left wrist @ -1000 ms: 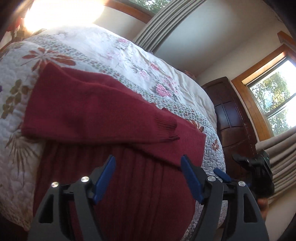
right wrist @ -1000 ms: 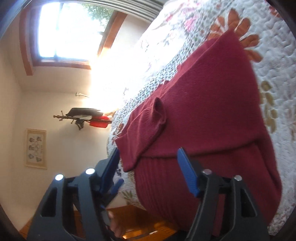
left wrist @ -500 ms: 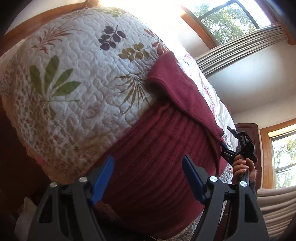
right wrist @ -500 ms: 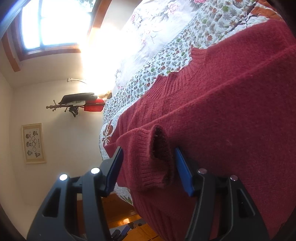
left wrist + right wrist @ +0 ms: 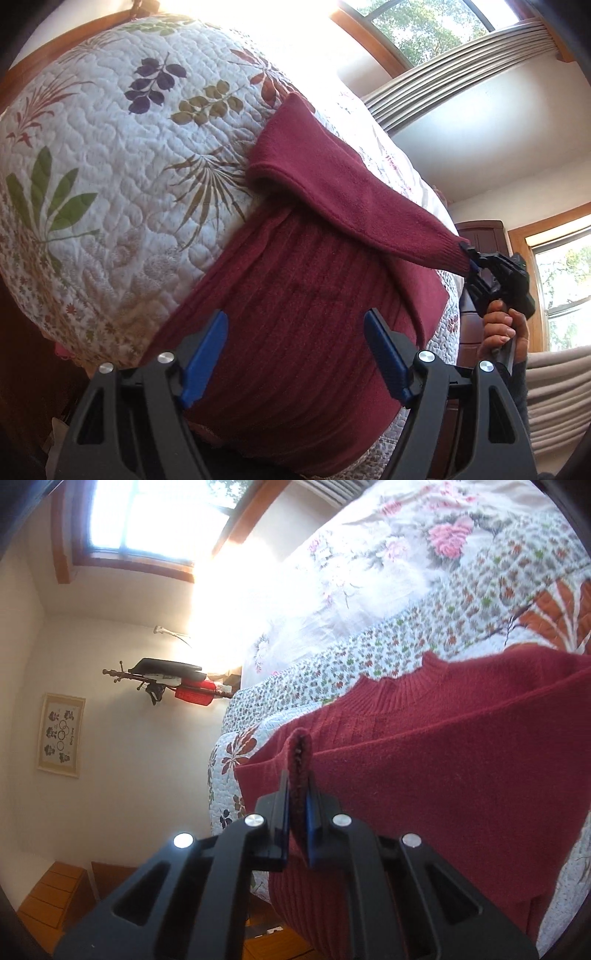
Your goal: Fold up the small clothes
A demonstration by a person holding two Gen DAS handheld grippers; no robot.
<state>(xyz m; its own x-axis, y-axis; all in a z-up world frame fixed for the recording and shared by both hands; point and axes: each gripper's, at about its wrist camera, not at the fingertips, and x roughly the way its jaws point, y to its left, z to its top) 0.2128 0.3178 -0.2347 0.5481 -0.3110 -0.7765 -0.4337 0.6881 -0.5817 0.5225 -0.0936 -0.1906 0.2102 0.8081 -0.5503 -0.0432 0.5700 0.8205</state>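
right wrist view has the red sweater [image 5: 461, 782] spread across the quilted bed [image 5: 424, 602], its ribbed collar toward the middle of the bed and its ribbed hem hanging over the near edge. one sleeve lies across the body, and its cuff [image 5: 300, 764] is pinched between the pressed-together blue pads of the right gripper [image 5: 296, 814], near the sweater's side edge. from the left wrist view that sleeve [image 5: 354, 195] runs taut from its fold at the far shoulder down to the right gripper [image 5: 474, 258], held by a hand [image 5: 500, 328] just off the bed's edge. the left gripper [image 5: 295, 347] hovers over the ribbed lower body with its fingers spread wide, gripping nothing.

the step in hand looks like the sleeve fold: the cuff is gripped but the sleeve is not yet laid flat. next, the right gripper would need to place the cuff squarely on the body and let go, while the left likely takes the hem to fold it up toward the collar.
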